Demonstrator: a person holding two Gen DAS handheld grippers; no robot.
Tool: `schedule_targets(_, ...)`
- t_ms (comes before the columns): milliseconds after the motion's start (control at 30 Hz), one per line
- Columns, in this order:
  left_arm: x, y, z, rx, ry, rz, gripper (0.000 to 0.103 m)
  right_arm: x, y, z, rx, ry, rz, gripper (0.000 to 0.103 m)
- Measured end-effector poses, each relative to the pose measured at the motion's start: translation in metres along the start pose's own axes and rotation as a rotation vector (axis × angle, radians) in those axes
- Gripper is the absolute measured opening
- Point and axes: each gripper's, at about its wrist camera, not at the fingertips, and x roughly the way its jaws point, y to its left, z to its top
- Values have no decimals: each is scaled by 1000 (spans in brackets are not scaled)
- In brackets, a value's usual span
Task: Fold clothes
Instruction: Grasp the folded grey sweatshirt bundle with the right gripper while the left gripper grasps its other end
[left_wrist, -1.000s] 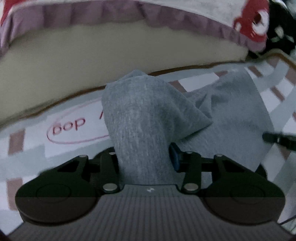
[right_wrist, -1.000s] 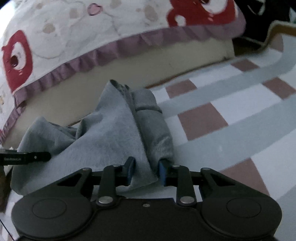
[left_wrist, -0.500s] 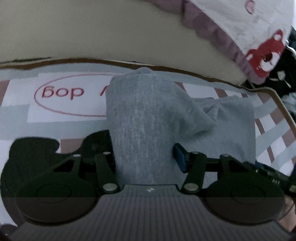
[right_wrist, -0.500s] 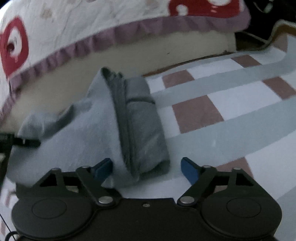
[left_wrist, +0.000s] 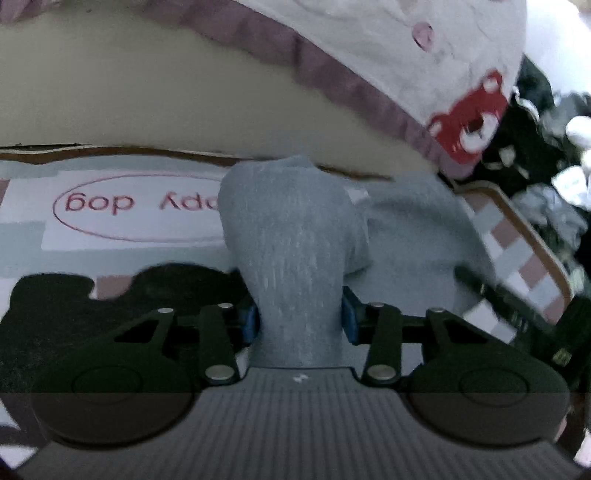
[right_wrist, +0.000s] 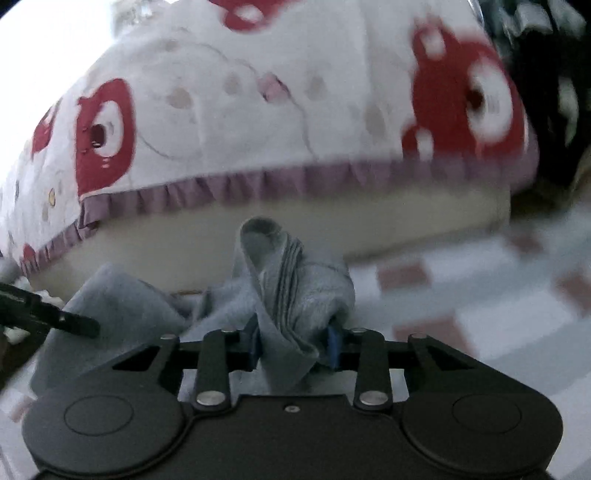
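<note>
A grey knit garment (left_wrist: 295, 229) lies bunched on a checked mat (left_wrist: 122, 254) beside a bed. In the left wrist view my left gripper (left_wrist: 301, 321) has a thick fold of it between its blue pads, with the jaws closing and the pads pressing on the cloth. Dark and blurred, the right gripper (left_wrist: 517, 306) shows at the right edge over the garment's other end. In the right wrist view my right gripper (right_wrist: 293, 343) is closing on a twisted bunch of the garment (right_wrist: 295, 280), raised off the mat. The left gripper's finger (right_wrist: 55, 319) pokes in from the left.
The bed's beige mattress side (left_wrist: 147, 99) rises just behind the garment, under a white quilt with red bears and a purple frill (right_wrist: 258, 181). The mat has a brown trim (left_wrist: 532, 229). Dark patterned fabric (left_wrist: 546, 155) lies at the far right. A black shape (left_wrist: 55, 306) is at the left.
The right gripper opened wide, then closed again on a bunch of the garment and lifted it. The left gripper kept its fold and shifted sideways along the mat, rolling a little.
</note>
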Motion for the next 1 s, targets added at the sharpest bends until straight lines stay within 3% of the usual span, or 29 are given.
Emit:
schedule_targets(100, 10, 0, -9, 27, 5, 66, 45, 9, -21, 2, 69, 75, -46, 40)
schedule_targets(167, 18, 5, -13, 17, 2, 93, 51, 17, -38, -10, 132, 135, -51, 48)
schedule_targets(300, 27, 34, -11, -186, 12, 17, 56, 26, -53, -16, 267, 196, -64, 76)
schedule_targets(333, 29, 38, -12, -219, 16, 4, 57, 30, -56, -17, 301, 224, -75, 91)
schedule_targets(400, 34, 42, -12, -232, 24, -11, 59, 34, -63, -24, 371, 257, -78, 95)
schedule_targets(433, 37, 43, -13, -222, 27, -14, 62, 33, -64, -27, 387, 234, -48, 95)
schedule_targets(500, 45, 47, -15, -215, 51, -39, 69, 36, -66, -33, 413, 206, 24, 93)
schedule_targets(533, 53, 51, -17, -222, 83, -74, 75, 38, -65, -35, 419, 190, 40, 85)
schedule_targets(567, 60, 53, -17, -215, 100, -111, 78, 40, -64, -37, 424, 177, 58, 66)
schedule_targets(600, 64, 53, -16, -189, 100, -129, 78, 42, -63, -39, 428, 170, 96, 57)
schedule_targets(667, 62, 43, -13, -142, 102, -89, 66, 36, -61, -39, 433, 114, 128, 46)
schedule_targets(733, 52, 26, -12, -60, 84, -32, 42, 30, -45, -23, 332, 97, 107, 44)
schedule_targets(867, 32, -5, -18, 91, 56, 58, 36, 13, -17, 2, 197, 57, 101, 42)
schedule_targets(1000, 19, -5, -29, 52, 53, 69, 35, 8, -5, 13, 148, 56, 124, 42)
